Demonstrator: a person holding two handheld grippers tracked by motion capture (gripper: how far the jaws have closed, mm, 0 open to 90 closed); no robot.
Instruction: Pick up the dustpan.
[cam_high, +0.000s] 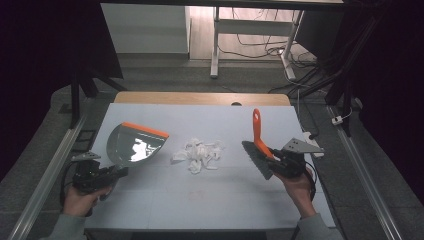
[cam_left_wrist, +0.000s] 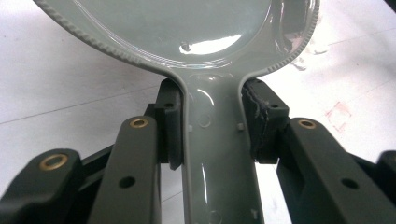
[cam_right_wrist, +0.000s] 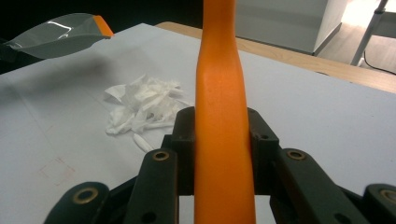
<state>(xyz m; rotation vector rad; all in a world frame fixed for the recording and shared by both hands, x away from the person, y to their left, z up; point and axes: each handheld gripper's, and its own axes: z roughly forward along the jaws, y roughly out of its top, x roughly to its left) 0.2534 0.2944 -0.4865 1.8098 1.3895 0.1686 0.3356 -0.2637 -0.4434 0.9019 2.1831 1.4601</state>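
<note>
The dustpan (cam_left_wrist: 187, 28) looks like glossy grey plastic, smooth with a ribbed rim, and has an orange edge. The brush (cam_right_wrist: 223, 140) has a matt orange plastic handle, finely grained, and dark rough bristles. The scraps (cam_right_wrist: 140, 107) look like crumpled white paper. The desk (cam_high: 200, 195) is matt and pale, with a wooden back edge.

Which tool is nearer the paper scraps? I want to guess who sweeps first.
Right, narrowly. The right tool, holding the brush, sits just beside the paper scraps; the left tool, holding the dustpan, sits farther off.
</note>
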